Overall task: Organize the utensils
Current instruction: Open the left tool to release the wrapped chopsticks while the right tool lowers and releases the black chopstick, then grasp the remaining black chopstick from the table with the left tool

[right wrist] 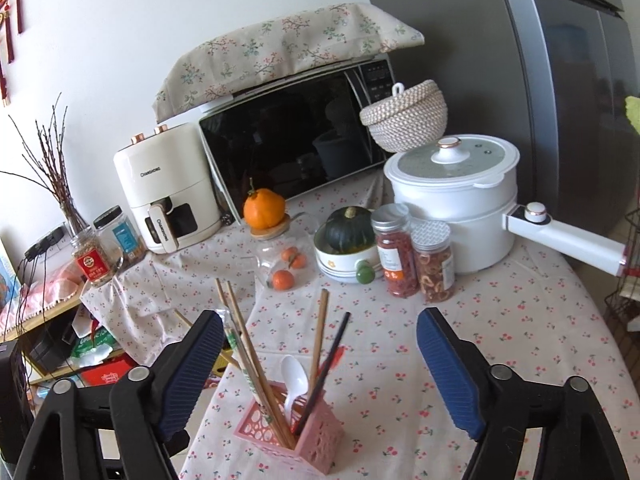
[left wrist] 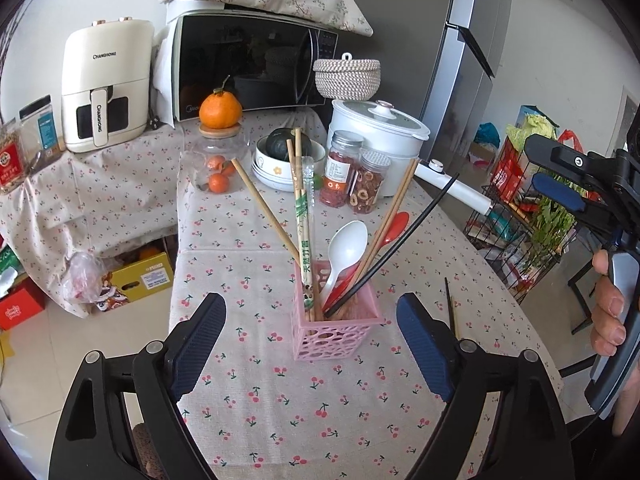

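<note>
A pink perforated holder (left wrist: 335, 330) stands on the cherry-print tablecloth (left wrist: 304, 400). It holds wooden chopsticks (left wrist: 266, 209), a wrapped chopstick pair (left wrist: 305, 236), a black chopstick (left wrist: 404, 244), a white spoon (left wrist: 345, 246) and a red spoon (left wrist: 394, 226). A loose black chopstick (left wrist: 449, 309) lies on the cloth beside my left gripper's right finger. My left gripper (left wrist: 310, 344) is open and empty, its fingers either side of the holder. My right gripper (right wrist: 320, 376) is open and empty above the holder (right wrist: 294, 434); it also shows at the right edge of the left wrist view (left wrist: 560, 184).
Behind the holder stand two spice jars (left wrist: 354, 176), a white bowl with a dark squash (left wrist: 286, 156), a glass jar with oranges (left wrist: 218, 160), a white electric pot (left wrist: 380, 136), a microwave (left wrist: 252, 68) and an air fryer (left wrist: 106, 84). A wire rack (left wrist: 528, 216) stands right of the table.
</note>
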